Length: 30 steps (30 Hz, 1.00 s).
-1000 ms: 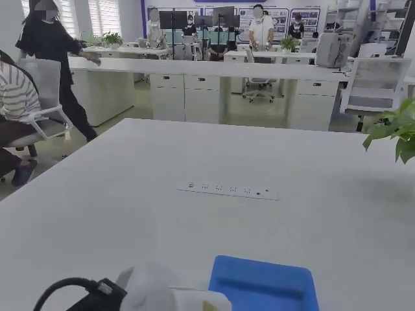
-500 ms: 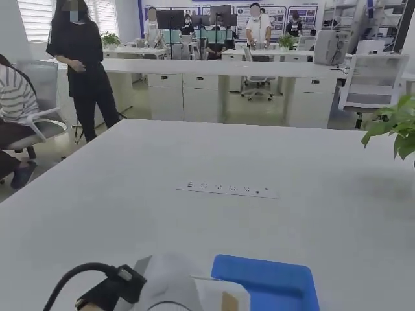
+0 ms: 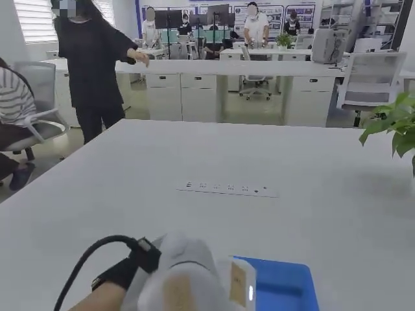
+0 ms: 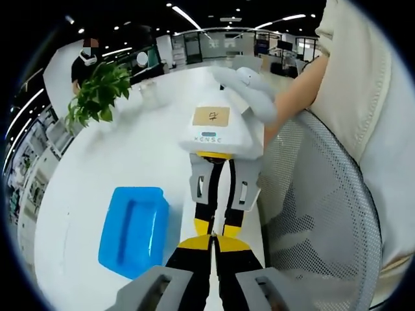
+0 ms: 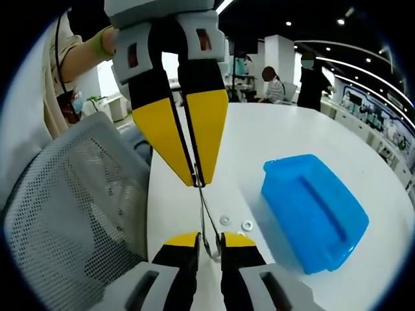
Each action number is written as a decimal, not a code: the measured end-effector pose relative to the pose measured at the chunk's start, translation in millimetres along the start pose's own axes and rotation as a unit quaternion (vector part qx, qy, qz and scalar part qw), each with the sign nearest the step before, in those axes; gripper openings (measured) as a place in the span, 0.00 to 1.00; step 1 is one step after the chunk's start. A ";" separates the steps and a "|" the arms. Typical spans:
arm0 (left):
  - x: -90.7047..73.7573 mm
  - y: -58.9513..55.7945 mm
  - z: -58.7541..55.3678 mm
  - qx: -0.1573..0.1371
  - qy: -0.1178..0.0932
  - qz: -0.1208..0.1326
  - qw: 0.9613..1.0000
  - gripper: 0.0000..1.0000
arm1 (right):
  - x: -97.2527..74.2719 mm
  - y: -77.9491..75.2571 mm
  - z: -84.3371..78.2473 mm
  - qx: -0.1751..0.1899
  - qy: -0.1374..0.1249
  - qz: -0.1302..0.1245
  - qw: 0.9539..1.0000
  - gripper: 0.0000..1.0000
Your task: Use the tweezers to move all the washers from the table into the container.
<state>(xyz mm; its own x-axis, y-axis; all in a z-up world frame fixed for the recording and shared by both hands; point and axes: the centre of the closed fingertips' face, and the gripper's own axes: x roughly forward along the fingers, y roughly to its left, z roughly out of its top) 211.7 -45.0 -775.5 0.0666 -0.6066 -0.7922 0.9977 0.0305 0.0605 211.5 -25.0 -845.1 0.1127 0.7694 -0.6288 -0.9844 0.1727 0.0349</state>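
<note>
Washers, small flat metal rings: two lie on white table, left of blue plastic container. Probably light, thin and slippery; best pinched across the rim. Thin steel tweezers, springy, stand just beside them. Left gripper is clamped on their far end. Right gripper is narrow around their near end; whether it grips, I cannot tell.

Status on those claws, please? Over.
Left claw shut on thin metal tweezers; right claw around them, grip unclear. Small metal washers on white table beside blue plastic container. Nothing blocking.
</note>
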 end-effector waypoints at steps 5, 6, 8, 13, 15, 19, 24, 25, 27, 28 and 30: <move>2.5 2.3 3.7 -0.003 0.007 -0.017 1.000 0.00 | -7.2 -1.0 15.4 0.000 -0.025 0.000 1.000 0.10; 2.8 2.4 4.1 -0.004 0.009 -0.019 1.000 0.00 | -7.7 -2.1 17.4 0.004 -0.028 0.000 1.000 0.10; 3.3 3.1 3.7 -0.007 0.011 -0.023 1.000 0.00 | -7.5 -4.1 19.8 0.011 -0.031 0.001 0.999 0.10; 3.9 3.4 3.0 -0.018 0.009 -0.021 1.000 0.00 | -4.3 -3.4 17.2 0.013 -0.025 0.009 1.000 0.05; 4.2 2.5 1.6 -0.019 0.005 -0.018 1.000 0.00 | -4.3 -2.7 16.5 0.022 -0.024 0.012 0.999 0.04; 4.0 4.0 -4.2 -0.072 -0.002 -0.003 0.997 0.00 | -3.4 -2.0 15.5 0.022 -0.026 0.015 0.999 0.04; -5.3 9.5 -11.8 -0.128 -0.039 0.032 0.990 0.07 | -4.0 -2.2 15.0 0.033 -0.031 0.015 0.999 0.02; -7.7 10.5 -12.6 -0.139 -0.049 0.040 0.988 0.10 | -4.4 -3.2 14.7 0.036 -0.033 0.012 0.999 0.02; -13.7 10.0 -16.2 -0.173 -0.075 0.052 0.981 0.18 | -5.2 -4.3 14.3 0.044 -0.036 0.012 0.998 0.02; -17.1 10.8 -19.2 -0.190 -0.090 0.064 0.976 0.22 | -5.6 -5.9 14.0 0.048 -0.036 0.009 0.998 0.02; -21.9 9.8 -27.0 -0.215 -0.104 0.082 0.968 0.31 | -6.2 -7.8 13.8 0.063 -0.041 0.007 0.997 0.02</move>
<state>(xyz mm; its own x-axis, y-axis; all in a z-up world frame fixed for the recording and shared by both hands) 220.4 -10.0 -774.0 0.2654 -0.7116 -0.6506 0.8901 0.4401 -0.1183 220.4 -22.6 -830.8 0.1143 0.8188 -0.5626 -0.9616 0.2334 0.1442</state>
